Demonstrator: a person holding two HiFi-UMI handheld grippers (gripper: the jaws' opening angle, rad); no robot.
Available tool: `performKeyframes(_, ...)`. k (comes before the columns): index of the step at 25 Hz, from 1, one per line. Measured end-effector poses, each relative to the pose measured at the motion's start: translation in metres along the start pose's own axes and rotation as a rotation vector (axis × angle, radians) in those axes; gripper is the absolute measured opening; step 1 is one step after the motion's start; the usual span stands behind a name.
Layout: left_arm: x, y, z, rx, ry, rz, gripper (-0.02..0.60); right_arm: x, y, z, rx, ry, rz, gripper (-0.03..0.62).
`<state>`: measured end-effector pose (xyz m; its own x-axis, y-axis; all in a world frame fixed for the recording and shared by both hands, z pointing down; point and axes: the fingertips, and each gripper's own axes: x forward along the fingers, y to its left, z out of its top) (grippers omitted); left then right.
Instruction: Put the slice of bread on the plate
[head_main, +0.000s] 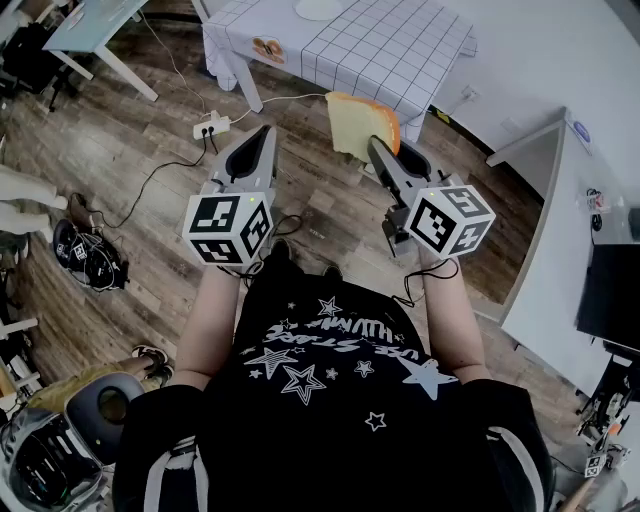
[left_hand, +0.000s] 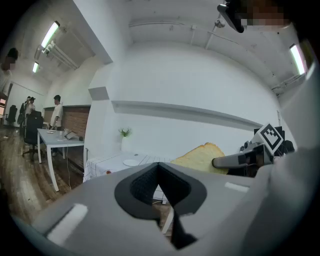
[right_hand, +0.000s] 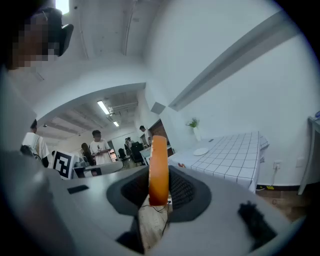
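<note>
A slice of bread (head_main: 360, 125) with an orange-brown crust stands on edge between the jaws of my right gripper (head_main: 377, 147), which is shut on it. In the right gripper view the bread (right_hand: 159, 170) shows edge-on, upright, between the dark pads. My left gripper (head_main: 262, 135) is held level beside it, shut and with nothing in it. A small white plate (right_hand: 201, 151) lies on a table with a checked cloth (head_main: 350, 45), farther ahead. The left gripper view shows the bread (left_hand: 200, 157), the right gripper (left_hand: 227, 162) and the plate (left_hand: 131, 162).
Both grippers hang over a wooden floor in front of the table. A power strip (head_main: 212, 127) with cables lies on the floor ahead at the left, and shoes (head_main: 90, 255) at the left. A white desk (head_main: 560, 220) stands at the right. Several people are far off.
</note>
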<state>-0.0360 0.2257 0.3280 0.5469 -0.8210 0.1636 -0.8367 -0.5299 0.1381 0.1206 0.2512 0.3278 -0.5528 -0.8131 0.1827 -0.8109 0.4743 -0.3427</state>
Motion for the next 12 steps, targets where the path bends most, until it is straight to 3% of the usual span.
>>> performKeyframes(12, 0.011, -0.012, -0.012, 0.002, 0.032, -0.001, 0.009, -0.006, -0.017, -0.009, -0.002, 0.013, -0.018, 0.100)
